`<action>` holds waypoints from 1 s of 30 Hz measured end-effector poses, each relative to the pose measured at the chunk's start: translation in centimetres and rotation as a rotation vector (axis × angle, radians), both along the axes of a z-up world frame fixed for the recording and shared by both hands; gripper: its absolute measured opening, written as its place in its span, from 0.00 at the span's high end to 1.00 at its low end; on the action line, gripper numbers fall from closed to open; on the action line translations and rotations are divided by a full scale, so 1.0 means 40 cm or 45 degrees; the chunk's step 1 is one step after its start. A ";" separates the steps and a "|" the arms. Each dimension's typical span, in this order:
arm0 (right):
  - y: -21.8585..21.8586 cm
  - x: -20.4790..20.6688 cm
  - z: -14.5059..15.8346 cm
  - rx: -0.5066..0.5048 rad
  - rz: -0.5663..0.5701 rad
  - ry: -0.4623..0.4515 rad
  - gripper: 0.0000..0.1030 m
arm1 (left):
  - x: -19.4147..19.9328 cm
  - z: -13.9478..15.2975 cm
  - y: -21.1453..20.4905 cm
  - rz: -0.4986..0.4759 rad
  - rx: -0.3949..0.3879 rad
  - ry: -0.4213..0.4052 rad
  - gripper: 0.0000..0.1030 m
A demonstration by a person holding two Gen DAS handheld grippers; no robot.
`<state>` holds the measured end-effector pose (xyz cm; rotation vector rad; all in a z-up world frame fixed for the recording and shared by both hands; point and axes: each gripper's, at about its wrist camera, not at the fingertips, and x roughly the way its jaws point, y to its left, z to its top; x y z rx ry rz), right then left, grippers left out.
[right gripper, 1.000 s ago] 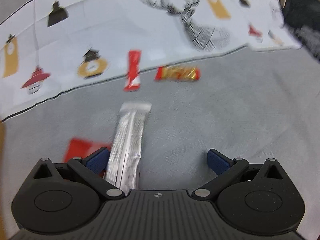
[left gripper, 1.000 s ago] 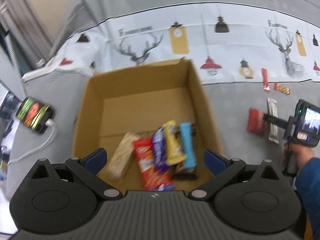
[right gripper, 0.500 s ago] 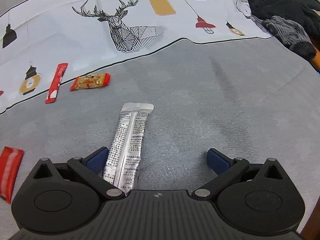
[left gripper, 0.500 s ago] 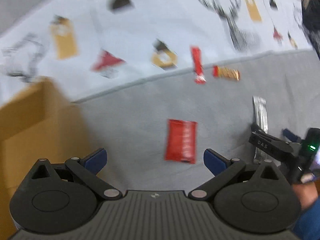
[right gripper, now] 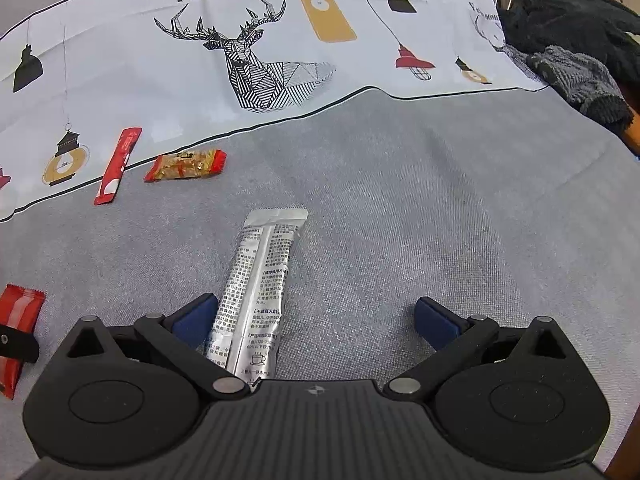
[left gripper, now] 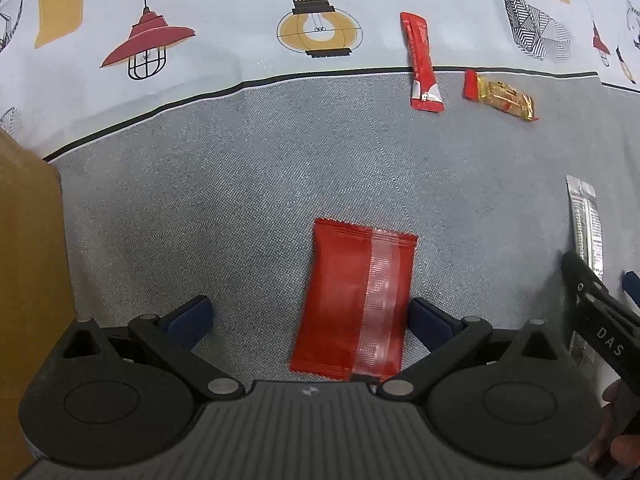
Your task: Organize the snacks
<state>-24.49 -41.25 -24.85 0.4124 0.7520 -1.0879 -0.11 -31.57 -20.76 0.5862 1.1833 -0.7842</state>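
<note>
My left gripper [left gripper: 310, 318] is open, low over the grey cloth, with a flat red snack packet [left gripper: 354, 300] lying between its fingers, nearer the right finger [left gripper: 430, 320]. My right gripper [right gripper: 316, 318] is open over a silver sachet [right gripper: 258, 292] that lies beside its left finger [right gripper: 196, 318]. The sachet also shows in the left wrist view [left gripper: 586, 224], and the red packet in the right wrist view [right gripper: 18, 308]. A thin red stick [left gripper: 420, 62] and a gold-and-red candy [left gripper: 500, 96] lie farther back. The cardboard box [left gripper: 28, 260] edge is at the far left.
A white printed cloth [right gripper: 240, 52] covers the back of the surface. Dark clothing and a grey knit item [right gripper: 576, 76] lie at the far right. The right gripper's body [left gripper: 600, 320] shows at the right of the left wrist view.
My left gripper swung from above the box over to the red packet and came down around it. My right gripper stayed open over the silver sachet.
</note>
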 end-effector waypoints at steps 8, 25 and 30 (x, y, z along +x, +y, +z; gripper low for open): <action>0.021 0.022 0.060 0.174 0.041 -0.098 0.79 | 0.036 0.091 0.044 0.050 -0.065 0.074 0.56; 0.482 -0.047 0.510 0.063 0.304 -0.472 0.79 | -0.183 0.555 0.593 0.005 -0.430 -0.163 0.56; 0.678 -0.061 0.574 0.114 0.505 -0.502 0.79 | -0.244 0.607 0.834 0.113 -0.416 -0.297 0.56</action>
